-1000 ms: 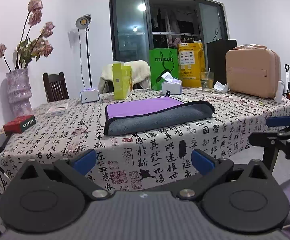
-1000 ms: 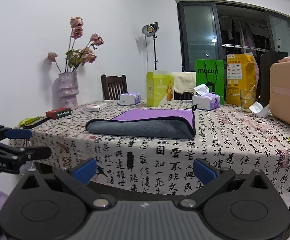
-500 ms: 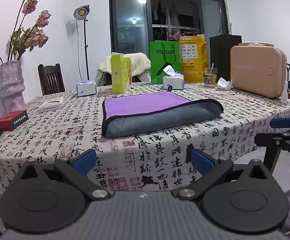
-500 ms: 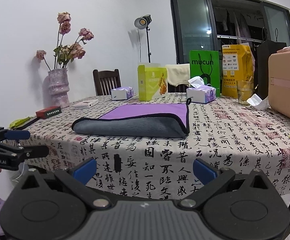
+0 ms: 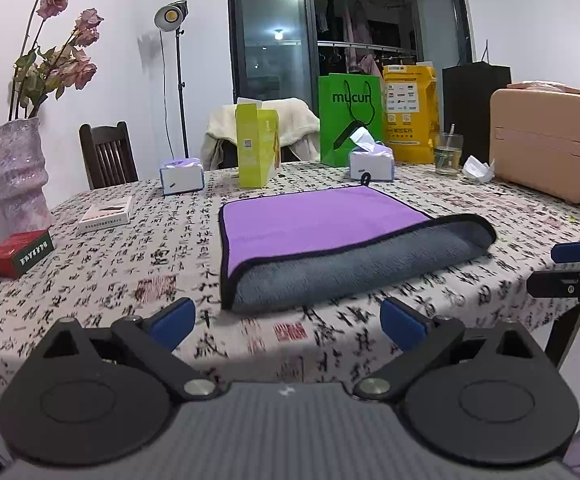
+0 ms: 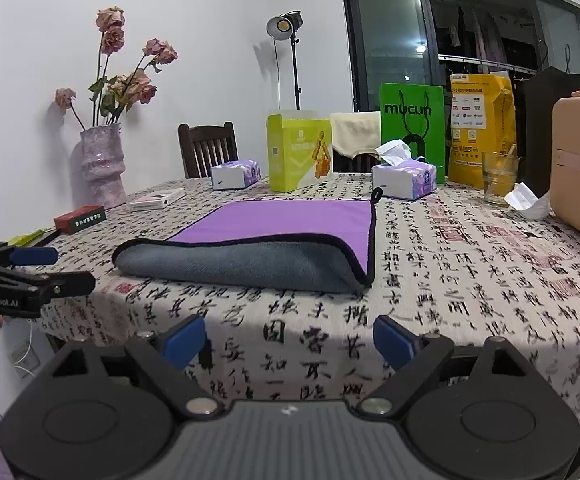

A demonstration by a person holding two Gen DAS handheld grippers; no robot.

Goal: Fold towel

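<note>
A towel (image 5: pixel 330 232), purple on top and grey beneath with a black hem, lies folded once on the table (image 5: pixel 129 276); its grey fold faces me. It also shows in the right wrist view (image 6: pixel 273 240). My left gripper (image 5: pixel 287 322) is open and empty, at the table's near edge just short of the towel's left front corner. My right gripper (image 6: pixel 287 340) is open and empty, just short of the towel's right front part. Each gripper shows in the other's view, the right one (image 5: pixel 574 268) and the left one (image 6: pixel 29 276).
Behind the towel stand a tissue box (image 5: pixel 371 162), a yellow-green carton (image 5: pixel 257 146), a green bag (image 5: pixel 350 116), a yellow bag (image 5: pixel 410 114) and a glass (image 5: pixel 448 150). A pink case (image 5: pixel 546 144) sits far right. A vase (image 5: pixel 19 172), red box (image 5: pixel 15 252) and white box (image 5: pixel 105 214) are on the left.
Both grippers have risen and moved forward towards the table; the towel looks larger and lower in both views. The towel has not moved. Both stay open.
</note>
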